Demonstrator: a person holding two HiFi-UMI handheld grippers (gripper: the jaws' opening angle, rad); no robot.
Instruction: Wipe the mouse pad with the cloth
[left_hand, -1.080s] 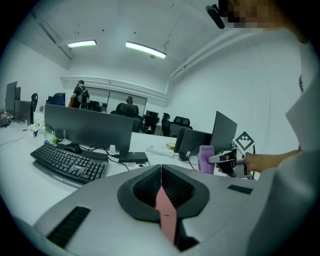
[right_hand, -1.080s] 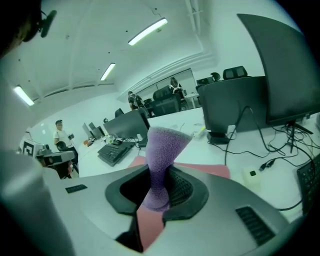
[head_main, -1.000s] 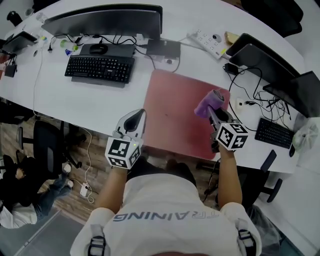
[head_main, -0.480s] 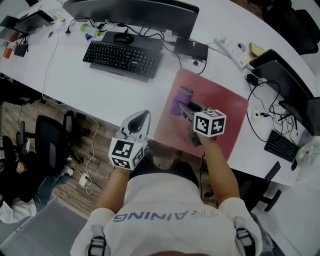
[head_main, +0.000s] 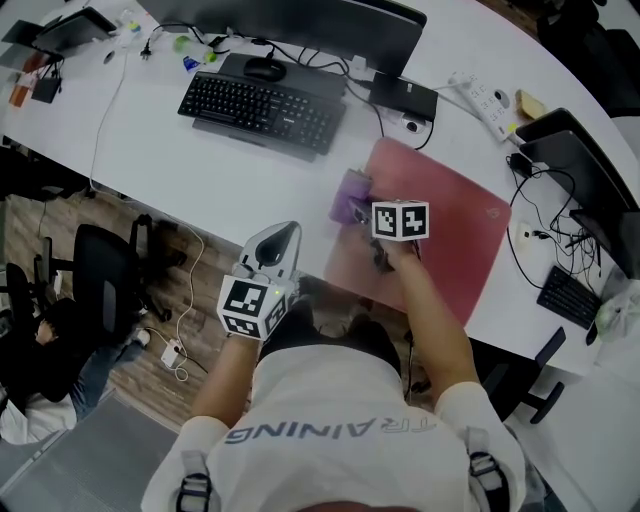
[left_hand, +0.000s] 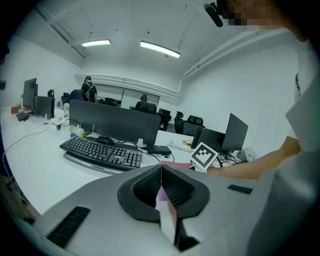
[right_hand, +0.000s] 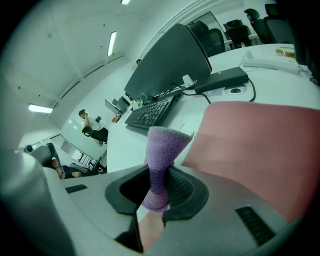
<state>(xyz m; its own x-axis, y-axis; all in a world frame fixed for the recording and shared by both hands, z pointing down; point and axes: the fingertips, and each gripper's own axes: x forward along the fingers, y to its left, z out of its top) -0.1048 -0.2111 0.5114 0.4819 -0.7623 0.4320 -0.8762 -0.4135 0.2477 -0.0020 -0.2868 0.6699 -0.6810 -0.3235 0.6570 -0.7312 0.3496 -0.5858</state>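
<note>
At the mouse pad's left edge, the cloth, pinched by the right gripper, finishes one sweep across; left gripper closed on nothing.

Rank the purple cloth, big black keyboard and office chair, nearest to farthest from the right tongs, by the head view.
1. Purple cloth, clamped in the right tongs.
2. Big black keyboard, up the desk, leftward.
3. Office chair, on the floor, far left.

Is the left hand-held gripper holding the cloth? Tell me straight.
No: the left hand-held gripper has its jaws shut on nothing, while the purple cloth is clamped in the right hand-held gripper.
</note>
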